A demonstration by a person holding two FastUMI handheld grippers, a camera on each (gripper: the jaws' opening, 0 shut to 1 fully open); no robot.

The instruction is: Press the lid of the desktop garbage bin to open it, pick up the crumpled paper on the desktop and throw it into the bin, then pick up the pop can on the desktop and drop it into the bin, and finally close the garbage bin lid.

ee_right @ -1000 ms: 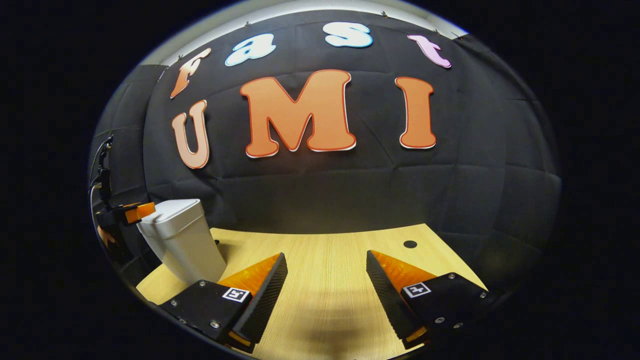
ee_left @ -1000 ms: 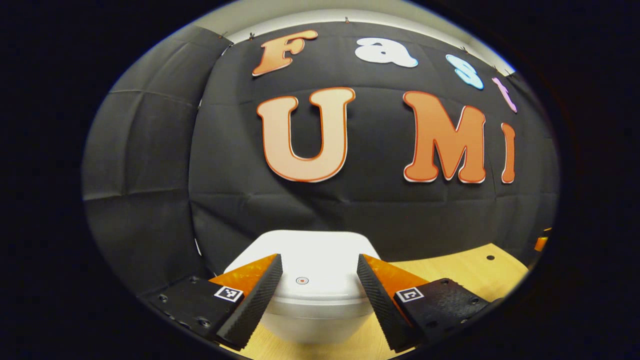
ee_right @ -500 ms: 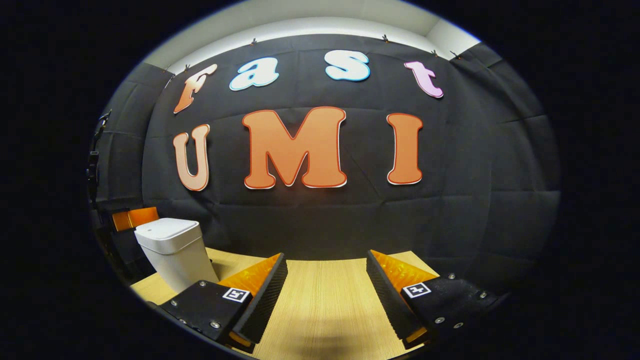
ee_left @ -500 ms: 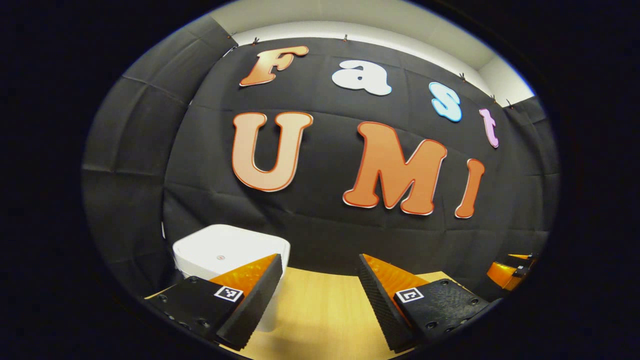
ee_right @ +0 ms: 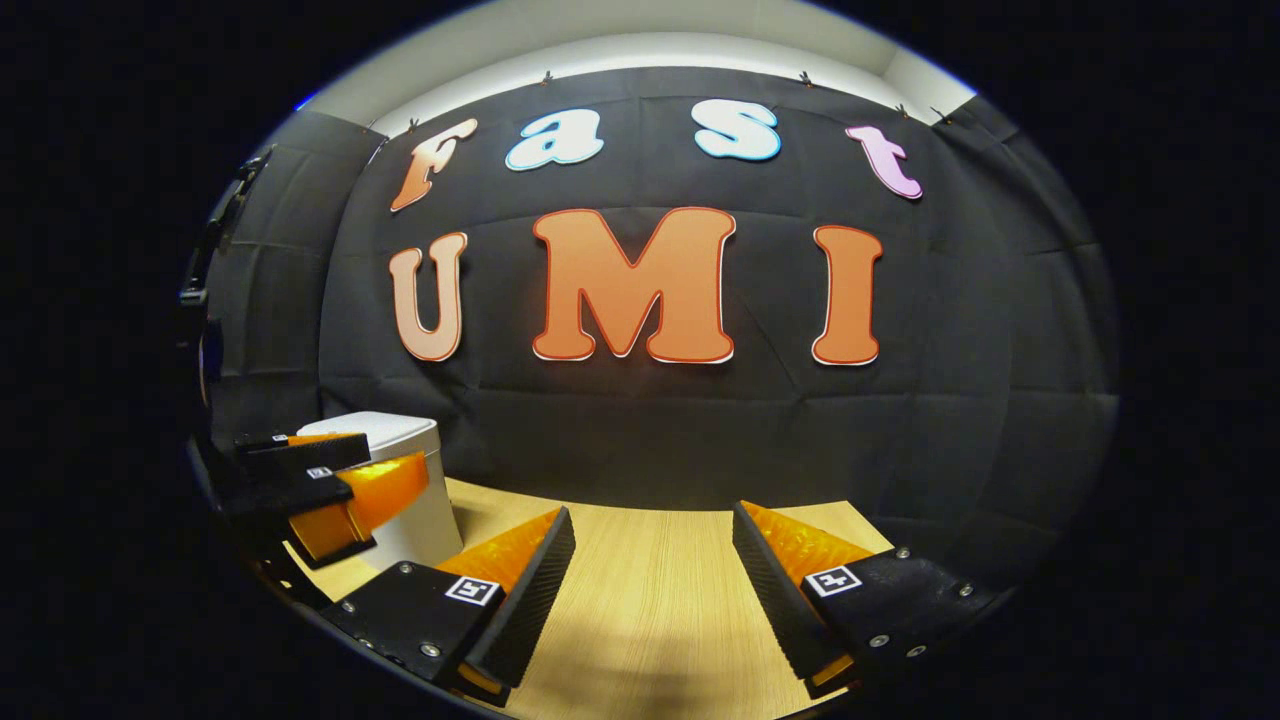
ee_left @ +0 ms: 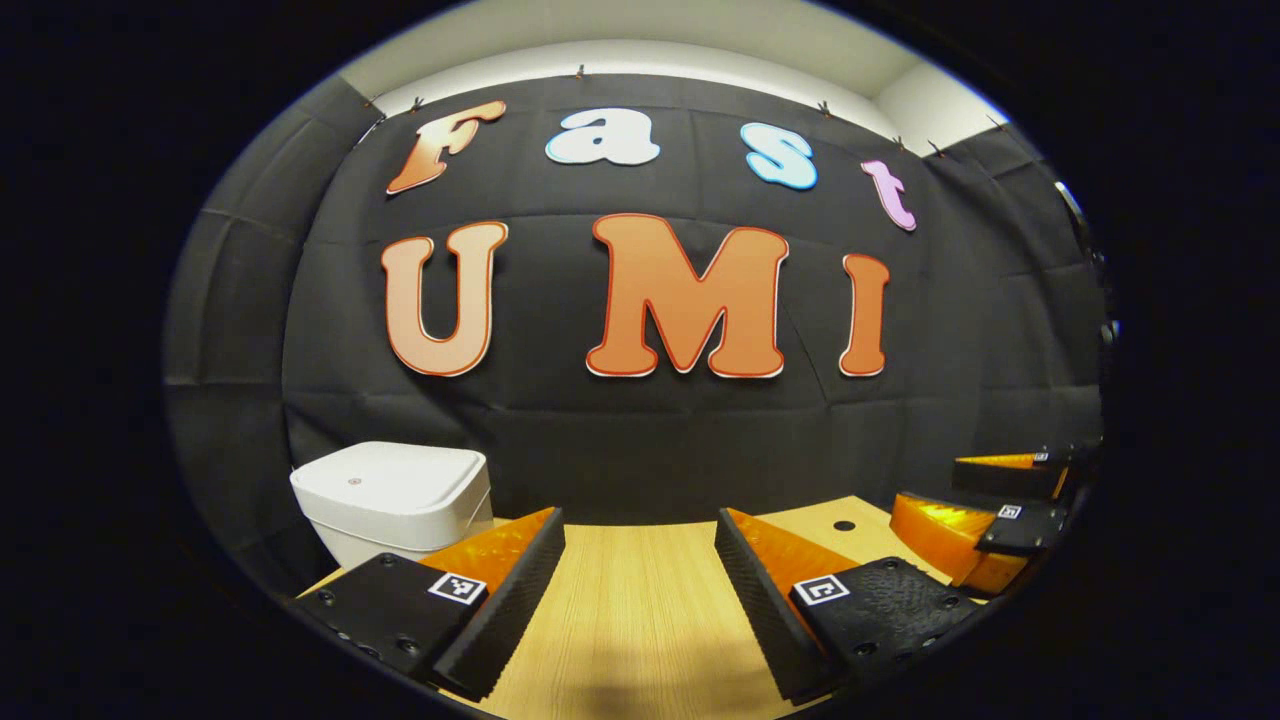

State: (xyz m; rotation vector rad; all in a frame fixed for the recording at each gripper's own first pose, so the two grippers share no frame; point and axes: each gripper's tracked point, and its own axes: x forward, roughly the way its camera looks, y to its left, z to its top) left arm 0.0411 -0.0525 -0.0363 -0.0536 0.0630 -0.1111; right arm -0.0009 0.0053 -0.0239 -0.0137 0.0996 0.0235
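Left gripper (ee_left: 640, 590) is held above the wooden table (ee_left: 640, 640), jaws spread wide, nothing between them. In the left gripper view the white garbage bin (ee_left: 395, 500) stands on the table at the far left, close to the black cloth wall, lid (ee_left: 390, 475) down flat; its lower body is hidden behind the left gripper's own finger. The right gripper (ee_left: 985, 520) appears at the right edge of that view, partly cut off. Right gripper (ee_right: 650, 590) likewise hangs over the table (ee_right: 650, 620) with jaws apart and empty. In the right gripper view the left gripper (ee_right: 320, 485) sits in front of the garbage bin (ee_right: 425, 500), covering most of its face. A small dark hole (ee_left: 844, 525) marks the tabletop far right.
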